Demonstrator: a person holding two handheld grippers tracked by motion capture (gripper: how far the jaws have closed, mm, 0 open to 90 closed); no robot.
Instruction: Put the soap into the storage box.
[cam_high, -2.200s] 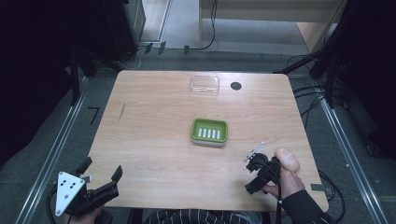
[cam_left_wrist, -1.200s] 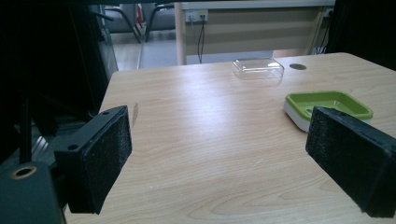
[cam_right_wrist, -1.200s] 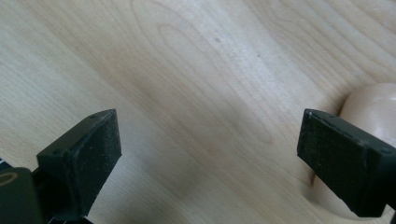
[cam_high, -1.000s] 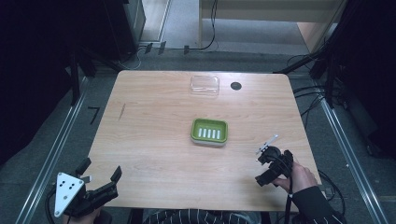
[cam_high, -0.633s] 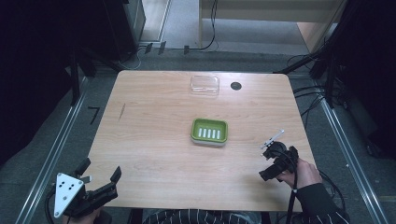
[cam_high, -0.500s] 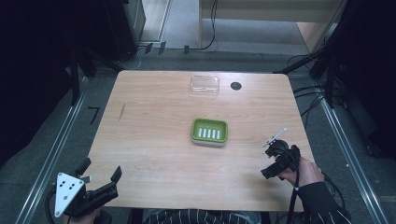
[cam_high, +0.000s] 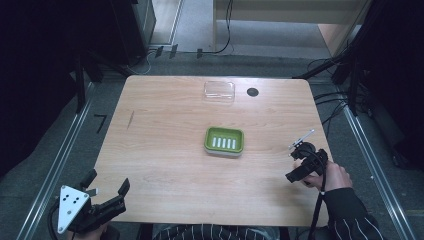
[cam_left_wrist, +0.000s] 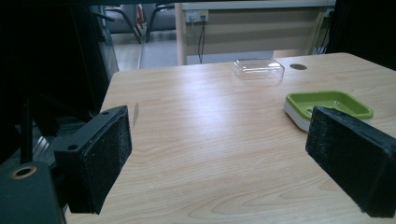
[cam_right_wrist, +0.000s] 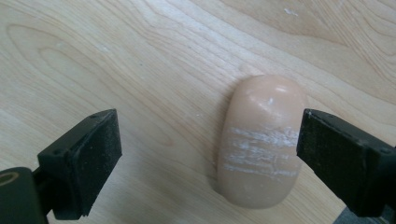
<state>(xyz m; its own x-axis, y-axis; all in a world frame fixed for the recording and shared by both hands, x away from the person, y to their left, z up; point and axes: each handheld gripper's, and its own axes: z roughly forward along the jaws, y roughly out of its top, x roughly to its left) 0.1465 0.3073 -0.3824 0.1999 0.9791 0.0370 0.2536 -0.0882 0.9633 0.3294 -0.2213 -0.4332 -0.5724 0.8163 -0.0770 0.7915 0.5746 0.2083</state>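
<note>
My right gripper points down at the table. Its two black jaws are wide apart and hold nothing. A smooth tan bar of soap lies flat on the wood under them. It is close by the jaw on the right side of my right gripper view, and well away from the other jaw. I cannot tell if that jaw touches it. The soap has white scratchy lines across it. My left gripper is low at the near edge of the table with its jaws wide apart too, and nothing is between them. Ahead of it and off to the right sits a green soap dish, and farther past that a clear lid
</note>
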